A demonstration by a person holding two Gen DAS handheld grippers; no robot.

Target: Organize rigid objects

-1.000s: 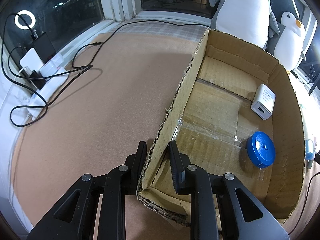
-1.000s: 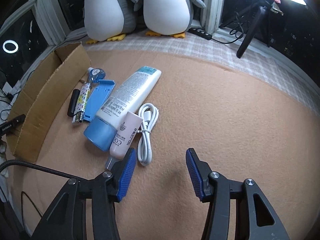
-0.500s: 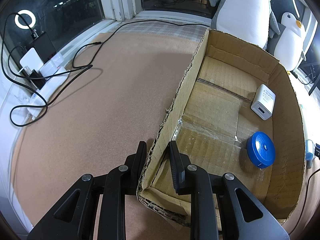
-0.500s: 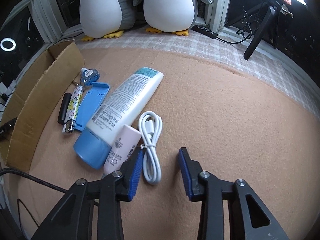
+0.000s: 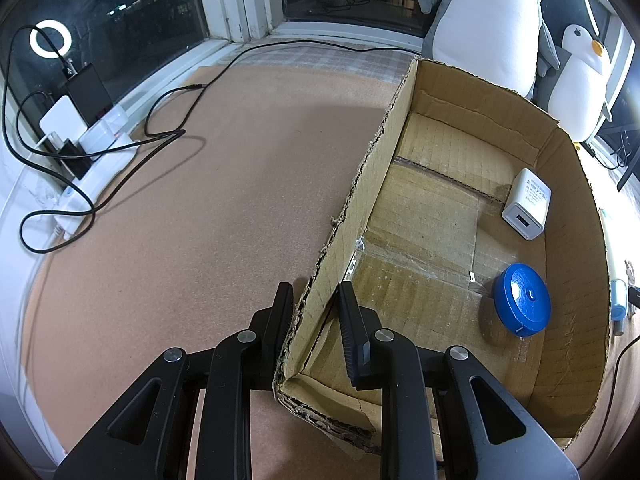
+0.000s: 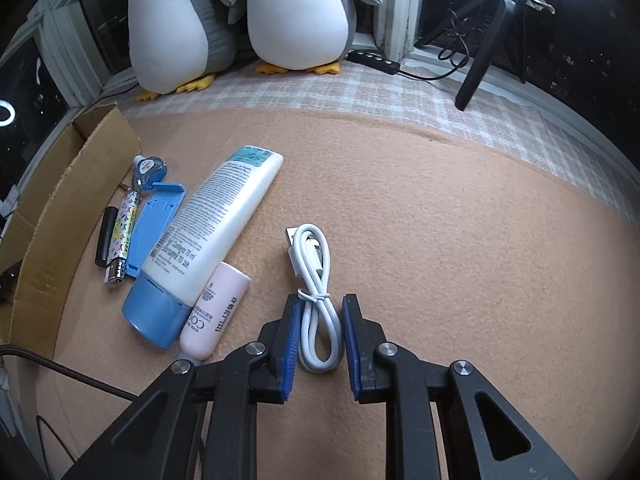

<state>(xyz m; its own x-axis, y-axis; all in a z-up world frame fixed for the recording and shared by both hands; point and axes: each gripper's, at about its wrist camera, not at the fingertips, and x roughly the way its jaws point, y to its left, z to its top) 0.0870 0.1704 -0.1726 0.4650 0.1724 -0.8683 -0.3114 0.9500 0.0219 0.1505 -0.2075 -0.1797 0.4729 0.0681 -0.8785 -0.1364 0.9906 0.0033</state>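
My left gripper (image 5: 316, 312) is shut on the near left wall of the cardboard box (image 5: 352, 208), one finger outside and one inside. The box holds a white charger (image 5: 526, 204) and a round blue tape measure (image 5: 522, 299). My right gripper (image 6: 320, 320) is open, its blue pads on either side of the near loop of a coiled white USB cable (image 6: 316, 280) lying on the tan mat. Whether the pads touch the cable is unclear. Left of it lie a pink tube (image 6: 216, 316), a white tube with a blue cap (image 6: 204, 240), a blue holder (image 6: 154, 224), a patterned lighter (image 6: 122, 248), a black stick (image 6: 105, 240) and a blue correction tape (image 6: 148, 170).
Two plush penguins (image 6: 240, 20) sit at the window edge beyond the mat. A power strip with chargers and black cables (image 5: 80, 148) lies at the left edge. A black tripod (image 6: 484, 52) stands at the back right. A box wall (image 6: 60, 216) borders the items on the left.
My right gripper has moved forward and narrowed, so the white cable's loop now sits between its pads. The left gripper and box have not moved.
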